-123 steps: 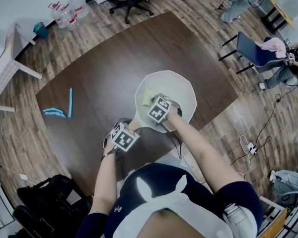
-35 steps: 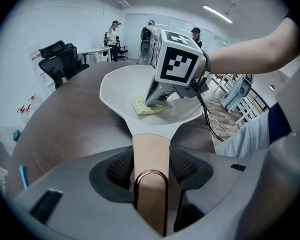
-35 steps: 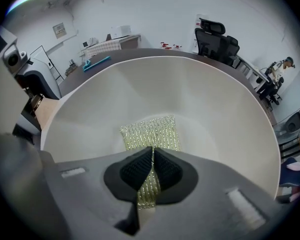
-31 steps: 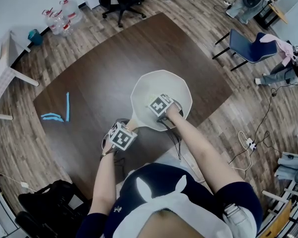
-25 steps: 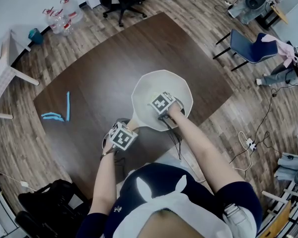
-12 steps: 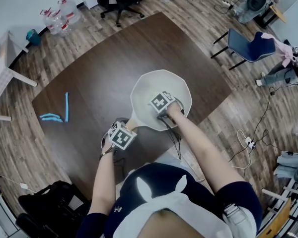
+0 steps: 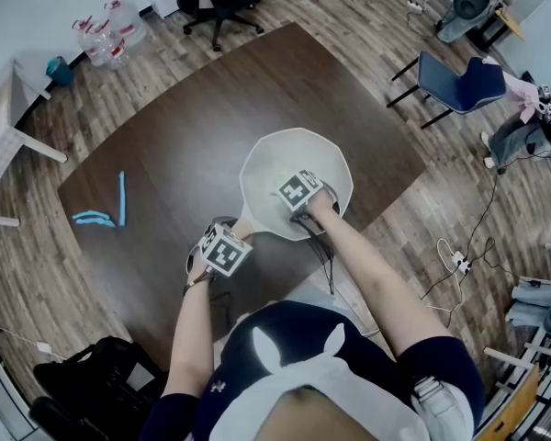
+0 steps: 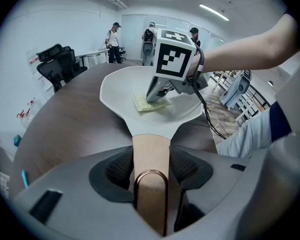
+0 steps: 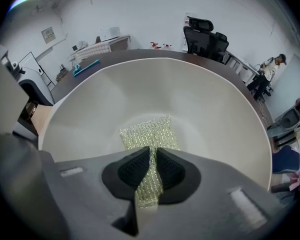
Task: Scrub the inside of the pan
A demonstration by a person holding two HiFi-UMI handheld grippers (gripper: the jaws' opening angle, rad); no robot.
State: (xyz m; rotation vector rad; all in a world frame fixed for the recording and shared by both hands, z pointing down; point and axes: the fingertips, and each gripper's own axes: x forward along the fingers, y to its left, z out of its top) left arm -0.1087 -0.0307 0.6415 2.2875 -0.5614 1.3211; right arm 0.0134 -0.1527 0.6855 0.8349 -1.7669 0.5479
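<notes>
The white pan [image 7: 297,152] sits near the middle of the head view on a dark brown desk [image 7: 184,127], with its handle [image 8: 151,143] pointing toward the lower left of the frame. The left gripper [image 8: 151,168] is clamped on that handle. In the left gripper view the dark pads press on both sides of the pale wood, just above its copper hanging loop.

The right gripper [image 9: 153,168] reaches steeply down into the pan, in the lower right of the bowl as the head view shows it. A yellow-green scourer [image 9: 149,131] lies flat on the pan floor, and its near edge runs up between the fingers [image 9: 132,171]. These fingers have just been opening a little. Only a narrow gap shows, and the pads seem to pinch the scourer from both sides, though the fold hides the exact contact.

Blue strips [image 7: 106,208] lie on the desk at the left of the head view, well apart from the pan.
</notes>
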